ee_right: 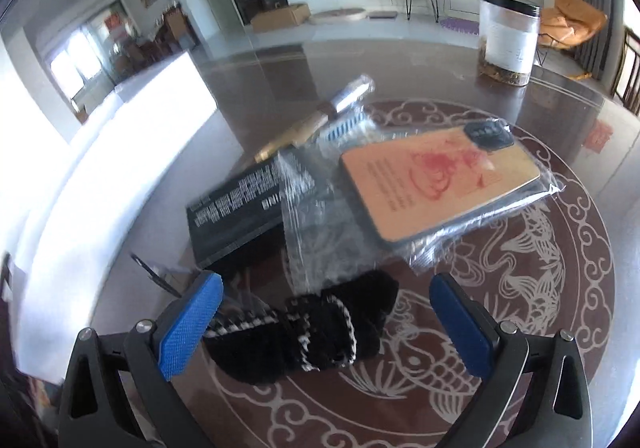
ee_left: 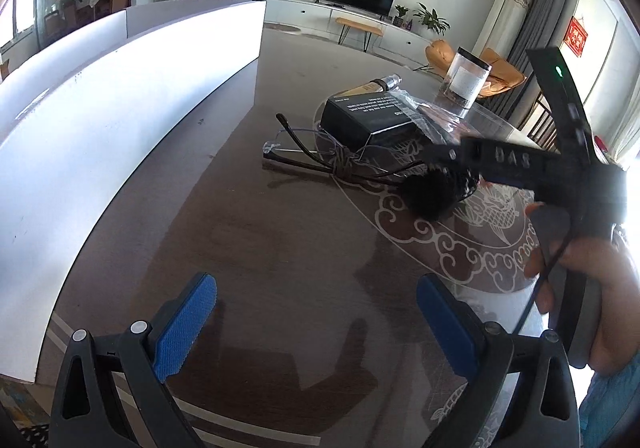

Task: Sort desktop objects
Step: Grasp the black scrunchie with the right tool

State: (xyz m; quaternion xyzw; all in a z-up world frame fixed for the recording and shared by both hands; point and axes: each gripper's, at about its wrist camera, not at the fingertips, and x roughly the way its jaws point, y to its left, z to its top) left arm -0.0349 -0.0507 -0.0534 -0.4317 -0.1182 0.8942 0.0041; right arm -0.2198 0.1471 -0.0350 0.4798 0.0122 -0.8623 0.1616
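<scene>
Left wrist view: nearest the camera, the left tongs [ee_left: 316,328] stood wide apart, holding nothing, over bare tabletop [ee_left: 280,248]. Ahead lay glasses [ee_left: 304,151] with a knotted cord, a black box [ee_left: 368,119] and a black knitted pouch [ee_left: 436,193]. A long white bin [ee_left: 132,95] ran along the left side. The right tongs' body [ee_left: 520,163], hovering at the pouch, carried raised letters, seemingly "DAS"; a green light showed on it. The box print was upside down and unreadable.

Right wrist view: the right tongs [ee_right: 326,328] were spread wide, with the pouch [ee_right: 320,332] lying between the pads [ee_right: 188,328], not yet clamped. Beyond lay the box [ee_right: 240,215], a tan card [ee_right: 436,183] in a clear bag with a red drawing and fine text too blurred to read, a brush [ee_right: 320,119], and a jar [ee_right: 506,43].

Judgement: pick-up of the pouch was in hand. The next move would call for closing squarely on it, lifting clear of the bag, and carrying it toward the bin.
</scene>
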